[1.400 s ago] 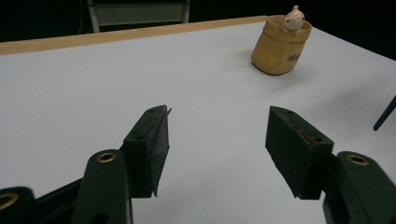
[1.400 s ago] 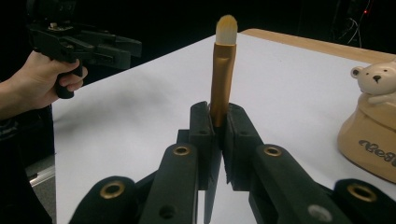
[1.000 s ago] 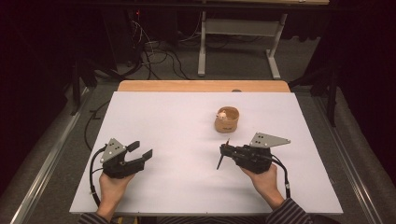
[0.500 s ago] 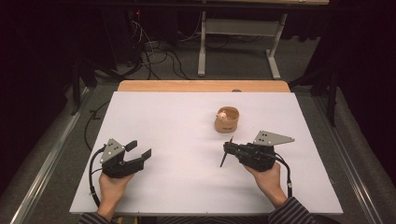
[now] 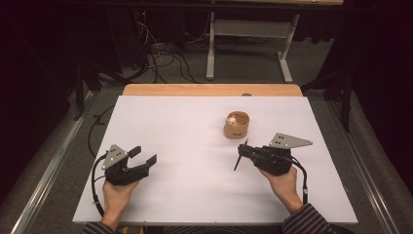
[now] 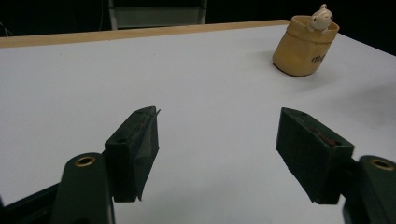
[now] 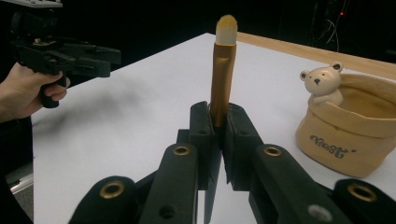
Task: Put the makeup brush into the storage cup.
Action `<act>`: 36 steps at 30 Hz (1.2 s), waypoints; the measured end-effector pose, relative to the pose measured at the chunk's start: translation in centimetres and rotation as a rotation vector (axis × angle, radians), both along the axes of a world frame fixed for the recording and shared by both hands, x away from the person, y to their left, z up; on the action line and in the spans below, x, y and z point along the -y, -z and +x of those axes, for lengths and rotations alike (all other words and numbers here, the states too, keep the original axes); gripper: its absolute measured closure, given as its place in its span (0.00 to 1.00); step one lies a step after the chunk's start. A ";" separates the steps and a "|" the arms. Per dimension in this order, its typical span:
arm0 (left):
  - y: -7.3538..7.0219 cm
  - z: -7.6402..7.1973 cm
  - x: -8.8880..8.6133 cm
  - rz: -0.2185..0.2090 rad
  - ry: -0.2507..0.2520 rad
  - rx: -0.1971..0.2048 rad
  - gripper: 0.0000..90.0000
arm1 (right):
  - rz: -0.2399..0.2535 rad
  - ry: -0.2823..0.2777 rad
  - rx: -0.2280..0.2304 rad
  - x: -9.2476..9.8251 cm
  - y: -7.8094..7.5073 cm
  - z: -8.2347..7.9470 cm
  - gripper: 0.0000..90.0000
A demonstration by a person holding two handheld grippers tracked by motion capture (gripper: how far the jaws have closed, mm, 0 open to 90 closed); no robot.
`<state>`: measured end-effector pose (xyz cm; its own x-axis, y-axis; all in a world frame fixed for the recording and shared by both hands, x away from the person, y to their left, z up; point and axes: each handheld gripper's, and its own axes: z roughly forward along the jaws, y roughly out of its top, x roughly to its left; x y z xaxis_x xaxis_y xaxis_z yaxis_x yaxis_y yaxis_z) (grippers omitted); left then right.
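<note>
My right gripper (image 7: 218,112) is shut on the gold handle of a small brush (image 7: 223,65), whose pale bristle tip sticks up past the jaws. In the high view the brush (image 5: 237,163) juts out of the right gripper (image 5: 242,148), a little in front of a tan pot (image 5: 236,125) with a small bear figure (image 7: 322,84) on its rim. My left gripper (image 5: 144,155) rests at the table's near left, and its jaws have just been opening. In its own view the left gripper (image 6: 218,113) has nothing but bare table between its jaws, and the pot (image 6: 303,49) stands far right.
The white table top (image 5: 185,122) has a wooden strip (image 5: 209,89) along its far edge. Behind it are a desk frame (image 5: 248,34) and cables on the floor (image 5: 165,58). In the right gripper view the left gripper (image 7: 105,58) hangs at the upper left.
The left gripper's jaws stand a little wider apart than before. The right hand has shifted slightly to the right with the brush still in its grip.
</note>
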<state>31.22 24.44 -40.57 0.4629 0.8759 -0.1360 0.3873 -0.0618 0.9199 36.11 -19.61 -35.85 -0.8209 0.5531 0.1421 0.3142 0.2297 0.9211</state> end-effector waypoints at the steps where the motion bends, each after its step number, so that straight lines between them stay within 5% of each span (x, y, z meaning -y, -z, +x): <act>1: 0.0 0.0 0.0 0.000 0.000 0.000 0.33 | 0.000 0.002 -0.001 0.0 0.0 0.1 0.95; 36: 0.1 0.3 0.1 -0.012 0.016 -0.028 0.25 | -0.011 0.054 0.015 1.0 -1.4 1.7 0.95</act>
